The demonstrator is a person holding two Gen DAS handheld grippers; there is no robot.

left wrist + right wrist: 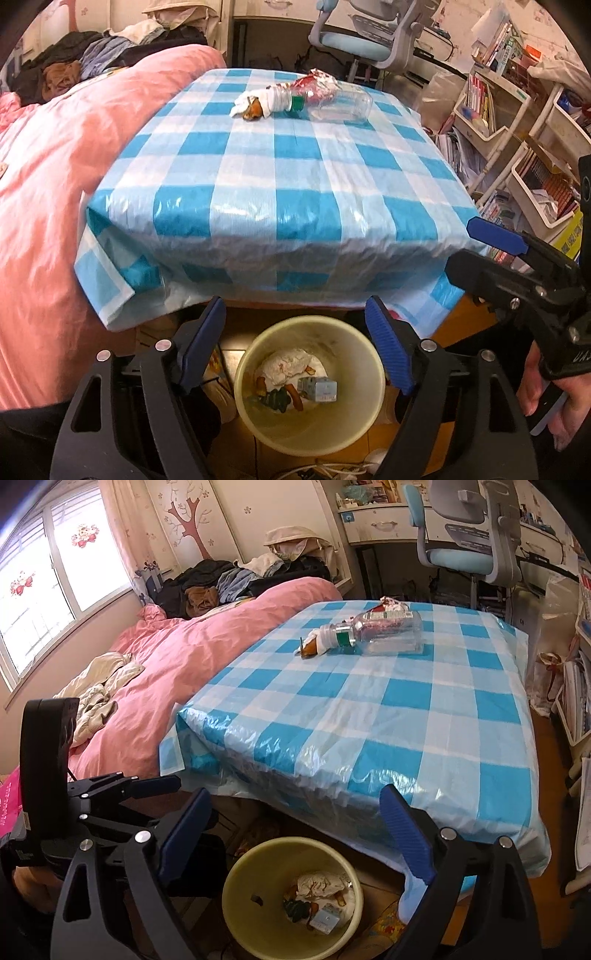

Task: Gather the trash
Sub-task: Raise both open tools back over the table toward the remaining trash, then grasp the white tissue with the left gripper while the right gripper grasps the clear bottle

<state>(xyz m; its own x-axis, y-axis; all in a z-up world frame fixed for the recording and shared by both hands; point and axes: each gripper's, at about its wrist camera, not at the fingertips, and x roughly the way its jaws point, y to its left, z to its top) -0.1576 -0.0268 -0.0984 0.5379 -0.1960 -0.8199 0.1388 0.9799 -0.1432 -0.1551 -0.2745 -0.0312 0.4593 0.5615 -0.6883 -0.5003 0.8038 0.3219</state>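
Risking a roll here: clear bottle (pixel 341 105) lying on its side at the counter's (pixel 295 177) far end, round and slick, so probably skidding away from an off-centre pinch. Left tongs (pixel 295 339) hanging wide and empty right over the bin (pixel 309 384); right tongs (pixel 295 838) gaping wide too, holding nothing. Tissue wad (pixel 255 105) and wrapper (pixel 317 83) sitting beside the bottle, well apart from both tongs.

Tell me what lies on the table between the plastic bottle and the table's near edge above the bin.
Nothing: between the plastic bottle and the near edge there is only bare checked tablecloth, in both wrist views.
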